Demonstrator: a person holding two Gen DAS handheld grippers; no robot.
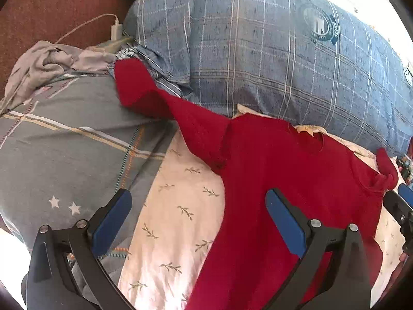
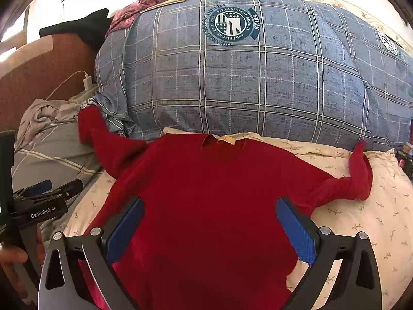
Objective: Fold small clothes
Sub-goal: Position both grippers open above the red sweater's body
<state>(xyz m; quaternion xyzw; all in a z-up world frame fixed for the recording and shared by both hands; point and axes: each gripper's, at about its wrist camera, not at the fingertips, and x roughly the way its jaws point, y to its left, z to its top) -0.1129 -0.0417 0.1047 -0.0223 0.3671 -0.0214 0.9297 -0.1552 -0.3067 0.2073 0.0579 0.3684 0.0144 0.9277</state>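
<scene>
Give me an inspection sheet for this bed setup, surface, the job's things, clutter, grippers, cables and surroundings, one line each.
Surface: bed sheet, pale with a leaf print, partly covered.
Job's things: red sweater spread flat, neck toward the blue plaid duvet; one sleeve runs onto the grey bedding, the other curls up at its cuff.
Clutter: crumpled grey garment beside the duvet; dark and patterned clothes behind it.
Grippers: left gripper open above the sweater's edge; right gripper open over the sweater's body; neither holds anything.
Cables: white charger and cable by the headboard.
Surroundings: reddish-brown headboard, bright wall behind.
</scene>
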